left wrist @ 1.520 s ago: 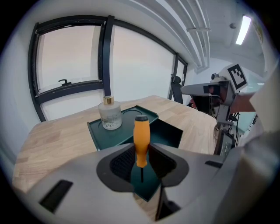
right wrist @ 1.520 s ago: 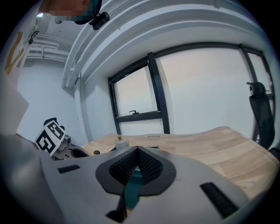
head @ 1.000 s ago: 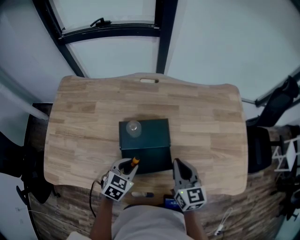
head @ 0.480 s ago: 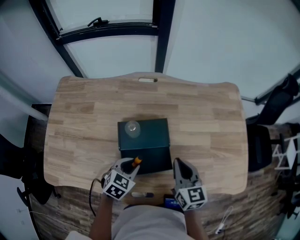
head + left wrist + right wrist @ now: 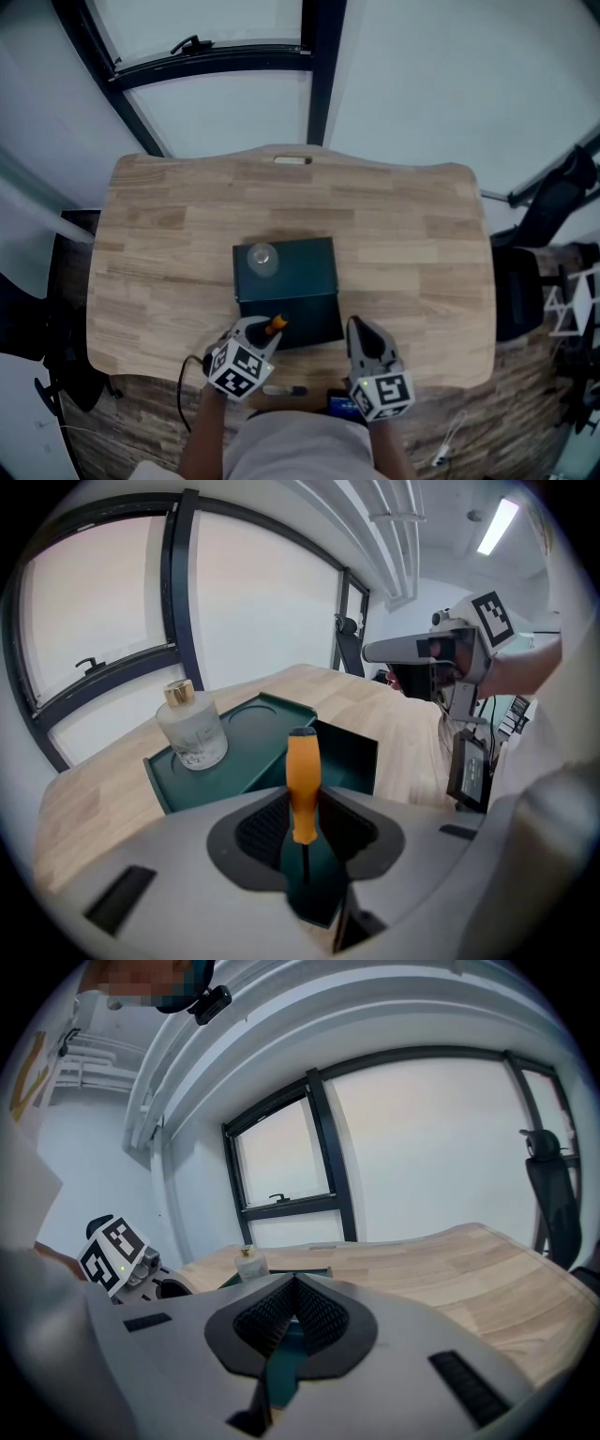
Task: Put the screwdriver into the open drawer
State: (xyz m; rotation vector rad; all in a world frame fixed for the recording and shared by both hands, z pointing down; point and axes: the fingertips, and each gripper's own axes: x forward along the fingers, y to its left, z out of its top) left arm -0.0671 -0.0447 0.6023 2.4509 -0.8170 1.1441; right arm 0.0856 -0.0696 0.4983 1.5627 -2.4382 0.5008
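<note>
Starting on the left, our left gripper point(image 5: 255, 336) sits at the near edge of the worktop point(image 5: 412, 244). Its fingers are clamped on the screwdriver point(image 5: 275, 325), pretty narrow, pinching it around the bottom of the orange handle where the dark shaft starts. In the left gripper view the screwdriver point(image 5: 302, 780) stands upright between the fingers point(image 5: 258, 822), handle up and shaft pointing down. From the head view the handle is right over the near left corner of the open drawer point(image 5: 309, 319), so it's hanging above the drawer and not lying in it. The drawer sticks out toward us from a dark green box point(image 5: 291, 272) in the middle of the worktop. On the left part of the box's top there's a little clear glass bottle point(image 5: 262, 258) with a gold cap, standing upright. Moving right, our right gripper point(image 5: 367, 345) is just beside the drawer's near right corner. In the right gripper view its fingers point(image 5: 319, 1316) come together at the tips with nothing between them, just some green of the box showing behind. Further right, off the worktop, there's a black office chair point(image 5: 553, 202).
</note>
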